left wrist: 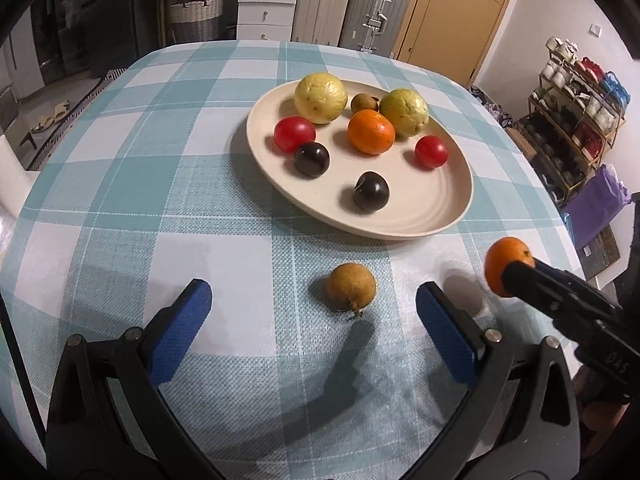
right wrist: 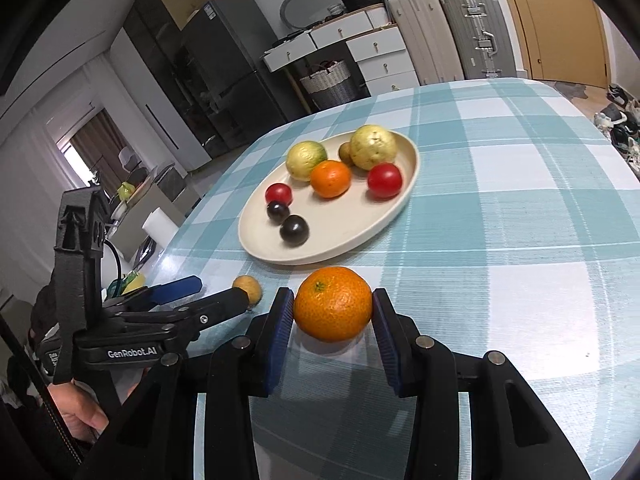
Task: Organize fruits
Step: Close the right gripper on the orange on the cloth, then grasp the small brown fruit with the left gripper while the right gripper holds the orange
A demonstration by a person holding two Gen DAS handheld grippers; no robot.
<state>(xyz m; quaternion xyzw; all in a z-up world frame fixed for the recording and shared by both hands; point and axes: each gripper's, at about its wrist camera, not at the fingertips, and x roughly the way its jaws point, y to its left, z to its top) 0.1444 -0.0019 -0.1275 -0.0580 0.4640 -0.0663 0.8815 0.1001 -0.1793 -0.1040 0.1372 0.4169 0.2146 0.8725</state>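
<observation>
A cream plate (left wrist: 424, 216) (right wrist: 360, 228) on the checked tablecloth holds two yellow-green guavas, an orange (left wrist: 371, 131), two red tomatoes, two dark plums and a small brown fruit. My right gripper (right wrist: 333, 312) is shut on a loose orange (right wrist: 333, 303) (left wrist: 505, 264), held just above the cloth near the plate's front edge. My left gripper (left wrist: 314, 300) is open; a small brown fruit (left wrist: 351, 287) (right wrist: 249, 288) lies on the cloth between its blue pads, untouched.
The table edge curves away to the left and right. Beyond it stand suitcases (left wrist: 352, 4), white drawers (left wrist: 266, 4), a wicker basket (left wrist: 195, 16) and a shelf rack (left wrist: 576, 120). A person's hand (right wrist: 80, 412) holds the left gripper.
</observation>
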